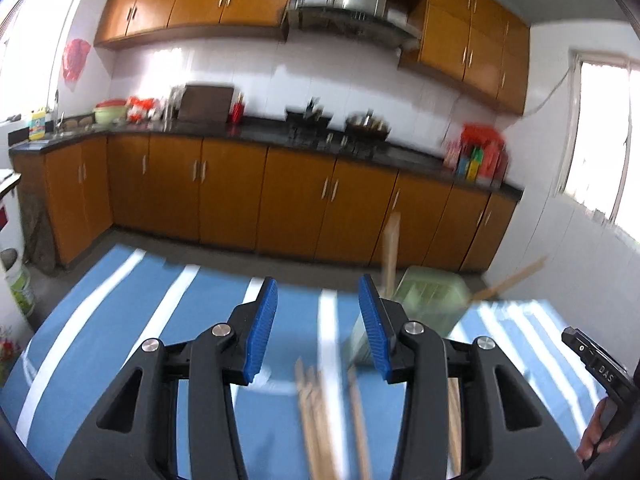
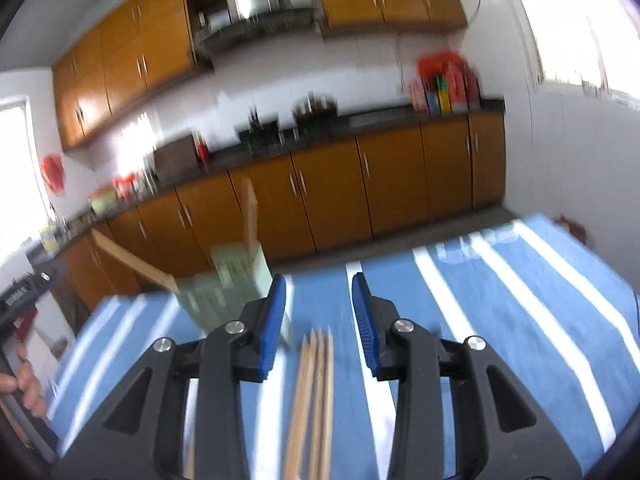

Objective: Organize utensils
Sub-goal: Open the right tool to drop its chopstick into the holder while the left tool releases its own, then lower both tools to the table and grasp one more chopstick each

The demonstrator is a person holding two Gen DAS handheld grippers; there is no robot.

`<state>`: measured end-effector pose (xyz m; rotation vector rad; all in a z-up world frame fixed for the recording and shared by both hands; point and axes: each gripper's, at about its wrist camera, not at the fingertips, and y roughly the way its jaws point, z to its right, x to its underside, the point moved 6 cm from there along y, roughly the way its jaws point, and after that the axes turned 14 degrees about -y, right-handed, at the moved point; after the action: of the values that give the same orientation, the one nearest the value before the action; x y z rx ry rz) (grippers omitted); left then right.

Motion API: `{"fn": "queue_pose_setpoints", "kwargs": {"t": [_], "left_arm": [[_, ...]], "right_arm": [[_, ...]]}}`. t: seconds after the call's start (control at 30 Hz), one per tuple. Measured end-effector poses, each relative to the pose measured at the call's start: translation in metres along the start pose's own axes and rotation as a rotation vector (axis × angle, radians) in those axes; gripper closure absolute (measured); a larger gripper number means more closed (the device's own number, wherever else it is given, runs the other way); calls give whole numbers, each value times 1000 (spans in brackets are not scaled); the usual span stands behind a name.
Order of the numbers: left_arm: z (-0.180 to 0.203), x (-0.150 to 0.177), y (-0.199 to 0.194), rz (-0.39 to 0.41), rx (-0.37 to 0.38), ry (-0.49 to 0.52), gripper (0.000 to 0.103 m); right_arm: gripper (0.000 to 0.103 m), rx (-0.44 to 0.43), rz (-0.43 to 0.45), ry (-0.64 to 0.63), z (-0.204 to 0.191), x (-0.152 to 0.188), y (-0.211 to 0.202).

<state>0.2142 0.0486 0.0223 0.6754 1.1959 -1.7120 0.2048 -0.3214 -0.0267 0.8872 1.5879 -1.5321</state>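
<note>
Left gripper (image 1: 318,300) spread wide, nothing between blue pads (image 1: 262,336). Right gripper (image 2: 319,300) likewise spread, holding nothing.

Loose wooden chopsticks (image 2: 314,396) lie on blue-and-white striped tablecloth (image 2: 520,320), below and between right gripper's fingers; same bundle (image 1: 320,420) blurred under left gripper.

Pale green utensil holder (image 1: 430,300) stands on cloth near far table edge, two wooden sticks (image 1: 390,248) poking out, one upright, one leaning.

Other gripper's black body (image 1: 600,368) at left view's right edge reads "DAS"; other writing too blurred.
</note>
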Motion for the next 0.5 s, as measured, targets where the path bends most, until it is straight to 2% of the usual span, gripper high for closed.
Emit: {"fn": "queue_pose_setpoints", "kwargs": {"t": [0.07,0.13,0.23,0.33,0.5], "left_arm": [[-15,21,8,-52,-38,15,61],[-31,44,18,-117,-76,18,61],[-50,69,30,-207,-109,-3,61],[-61,90,36,-266,-127,-11,61],[-67,114,37,-319,-124,-15,61]], "right_arm": [[69,-13,-97,2,-3,33,17],[76,-48,-188,15,-10,61,32],[81,-84,-278,10,-21,92,47],[84,-97,-332,-19,-34,110,57],[87,-89,-384,-35,-39,127,66]]}}
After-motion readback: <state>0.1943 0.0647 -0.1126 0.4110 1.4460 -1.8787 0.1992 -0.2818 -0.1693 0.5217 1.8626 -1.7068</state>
